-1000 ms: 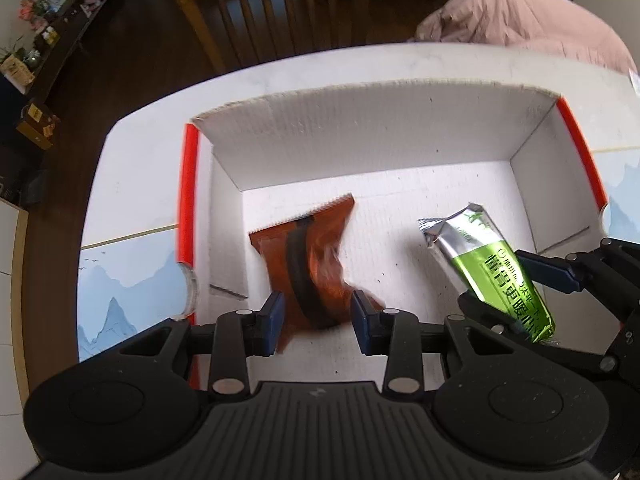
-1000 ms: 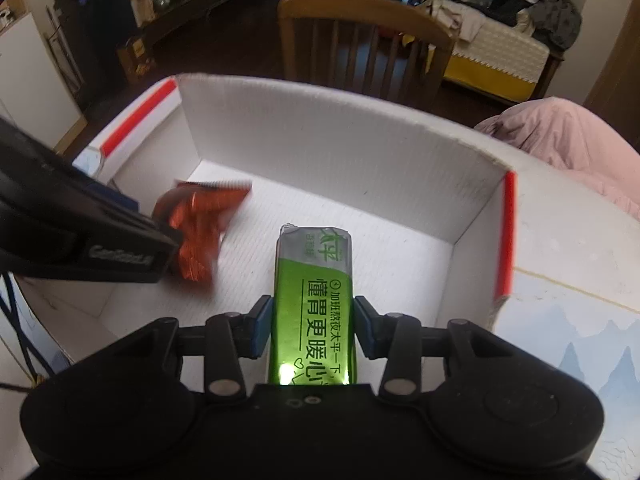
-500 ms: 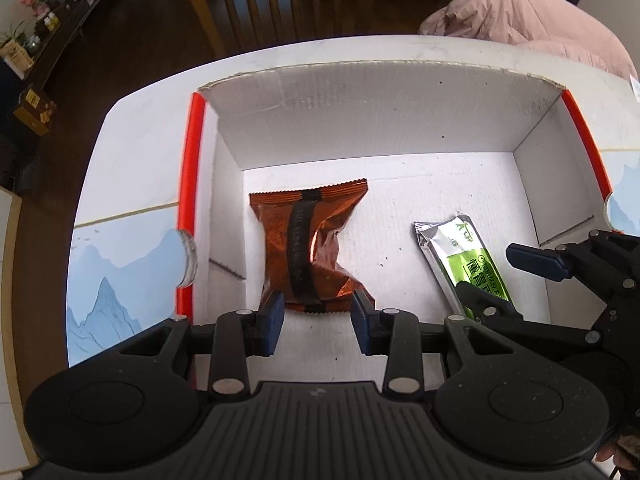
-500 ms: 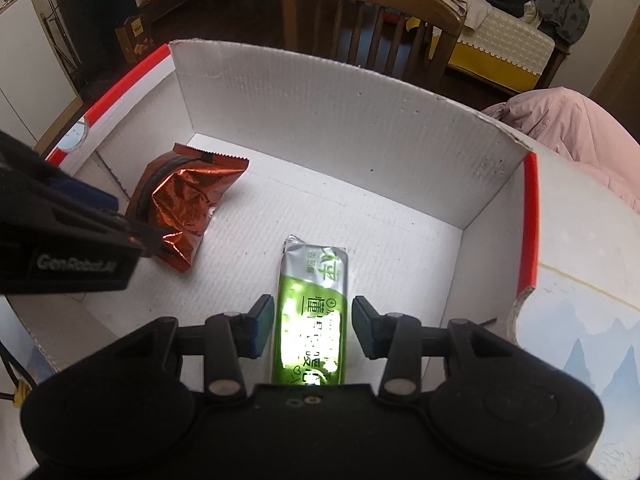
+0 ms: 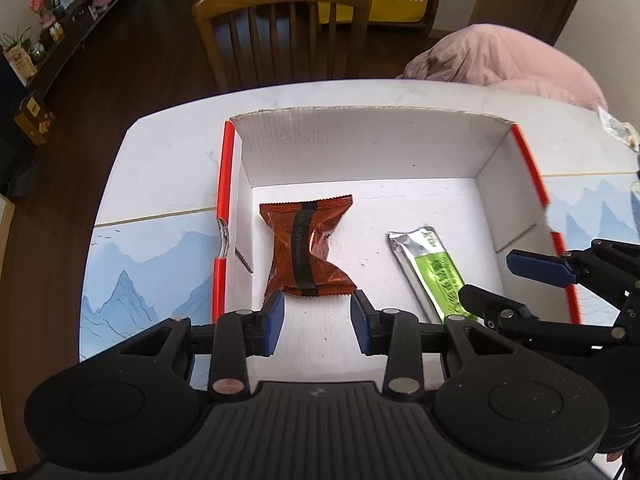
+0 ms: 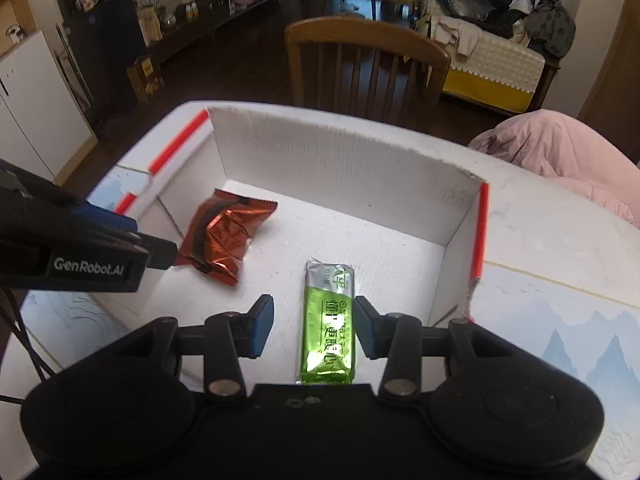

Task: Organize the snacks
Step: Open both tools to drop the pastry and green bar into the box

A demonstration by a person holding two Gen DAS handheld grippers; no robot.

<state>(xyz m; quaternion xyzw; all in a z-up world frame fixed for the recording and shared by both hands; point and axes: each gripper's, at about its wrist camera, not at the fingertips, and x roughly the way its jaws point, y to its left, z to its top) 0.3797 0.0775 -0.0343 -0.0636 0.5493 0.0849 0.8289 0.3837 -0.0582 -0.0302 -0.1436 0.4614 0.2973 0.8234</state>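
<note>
A white cardboard box [image 5: 360, 136] with red edges stands on the table. An orange-brown snack packet [image 5: 306, 246] lies on its floor at the left and also shows in the right wrist view [image 6: 226, 236]. A green and silver snack bar [image 5: 434, 266] lies at the right and also shows in the right wrist view [image 6: 328, 320]. My left gripper [image 5: 317, 322] is open and empty, just short of the orange packet. My right gripper [image 6: 314, 326] is open above the green bar, not touching it.
A wooden chair [image 5: 284, 28] stands behind the table. A pink cushion [image 5: 504, 60] lies at the back right. A blue mountain-print mat [image 5: 152, 264] covers the table on both sides of the box. A small wrapper [image 5: 618, 130] lies at the far right.
Both grippers let go of their snacks and drew back and up. The orange packet and the green bar now lie flat on the box floor.
</note>
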